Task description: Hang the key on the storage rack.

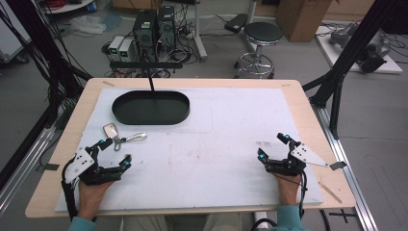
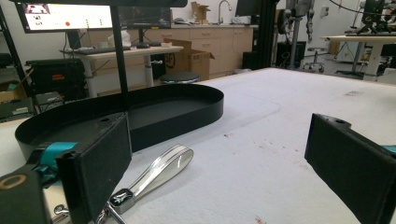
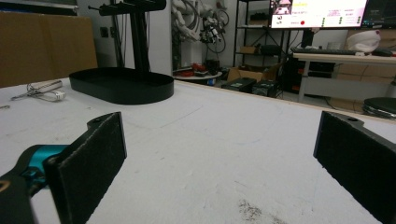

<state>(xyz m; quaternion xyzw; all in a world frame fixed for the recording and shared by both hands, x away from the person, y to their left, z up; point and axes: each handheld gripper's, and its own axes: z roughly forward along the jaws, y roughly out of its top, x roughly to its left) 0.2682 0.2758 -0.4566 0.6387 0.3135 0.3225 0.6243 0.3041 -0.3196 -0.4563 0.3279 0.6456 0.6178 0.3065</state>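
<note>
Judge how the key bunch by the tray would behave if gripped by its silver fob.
The key bunch looks loosely linked, so it would probably dangle. Its glossy silver fob may slip between flat pads. Likely light; the left tongs sit nearest.

Grey floor beyond the surface holds a black round stool point(image 1: 263, 33), computer towers point(image 1: 154, 26), and cardboard boxes point(image 1: 300, 17).

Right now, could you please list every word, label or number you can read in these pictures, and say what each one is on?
None can be read.
Monitor in the left gripper view: coloured marks and text, too small to read.
Monitor in the right gripper view: rows of text, too blurred to read.
Cardboard box: a dark mark, not legible.
Tray, keys, both grippers: no visible lettering.
</note>
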